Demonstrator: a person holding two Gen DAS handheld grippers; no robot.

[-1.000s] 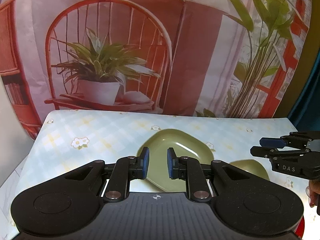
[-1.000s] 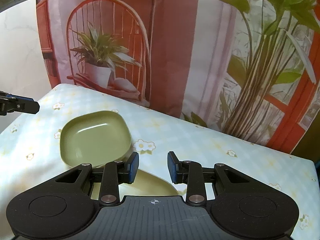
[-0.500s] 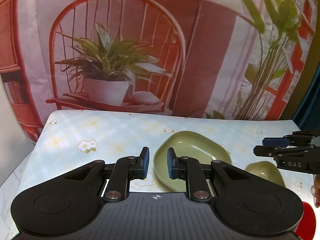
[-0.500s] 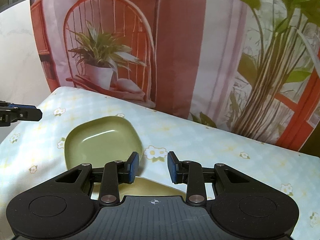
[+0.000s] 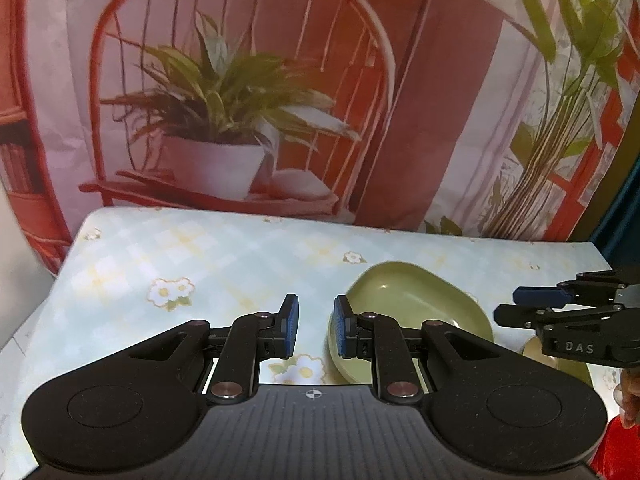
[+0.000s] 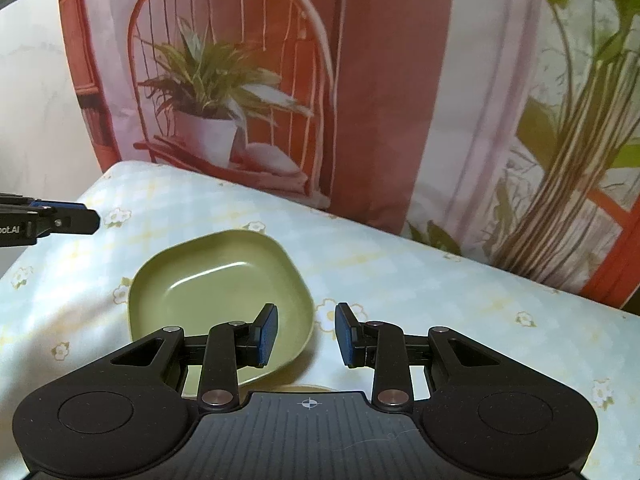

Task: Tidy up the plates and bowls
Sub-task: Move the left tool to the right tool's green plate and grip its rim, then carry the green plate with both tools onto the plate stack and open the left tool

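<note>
A green squarish plate (image 5: 416, 304) lies on the floral tablecloth; it also shows in the right wrist view (image 6: 216, 284). A smaller green dish (image 5: 536, 354) lies to its right, mostly hidden behind the right gripper; only its rim (image 6: 308, 389) shows in the right wrist view. My left gripper (image 5: 314, 330) is open and empty, above the cloth just left of the plate. My right gripper (image 6: 306, 334) is open and empty, above the plate's right edge. Each gripper shows in the other's view: the right one (image 5: 532, 306) and the left one (image 6: 68, 216).
The table (image 5: 200, 264) has a pale blue checked cloth with flowers and ends at a printed backdrop of a chair and plants (image 5: 224, 120). A red object (image 5: 616, 452) sits at the near right corner. A white wall (image 6: 32, 80) stands at the left.
My left gripper has moved left, so the plate has shifted from between its fingers to their right. My right gripper has moved right and forward, and its jaws have opened wider.
</note>
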